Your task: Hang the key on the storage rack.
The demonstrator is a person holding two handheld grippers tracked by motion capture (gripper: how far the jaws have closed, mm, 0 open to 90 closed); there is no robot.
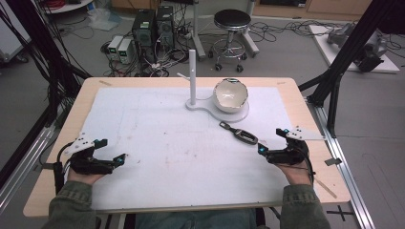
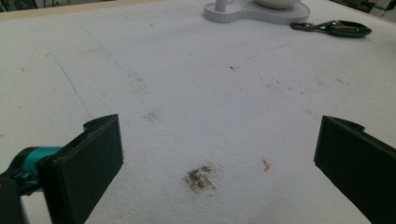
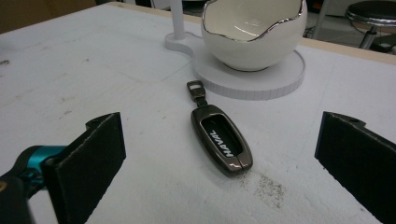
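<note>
The table (image 1: 57, 143) carries a white mat (image 1: 157, 143), and both claws rest low at its near edge, well apart from each other. Ahead of the right claw (image 1: 273, 141), beyond everything else it faces, stands a white stand (image 1: 210, 106) with an upright post and a round base, and on that base sits an egg-shaped white bowl (image 3: 254, 35) with a silvered, jagged rim. Nearer, just in front of the right claw and lying flat between the lines of its two jaws, is the car key fob (image 3: 221, 138), dark metal, its loop end pointing away toward the bowl.

The right claw gapes wide and holds nothing. The left claw (image 1: 111, 151), far off to the side of the fob, is equally wide and empty, with only stained mat ahead of it.

The step in hand looks like the approach: nothing is gripped yet. The next move probably calls for the right claw to advance a little, drop so its jaws straddle the fob's narrow sides, then close squarely. The fob is thin and lies flat, so the jaws likely need to reach almost to the mat.
</note>
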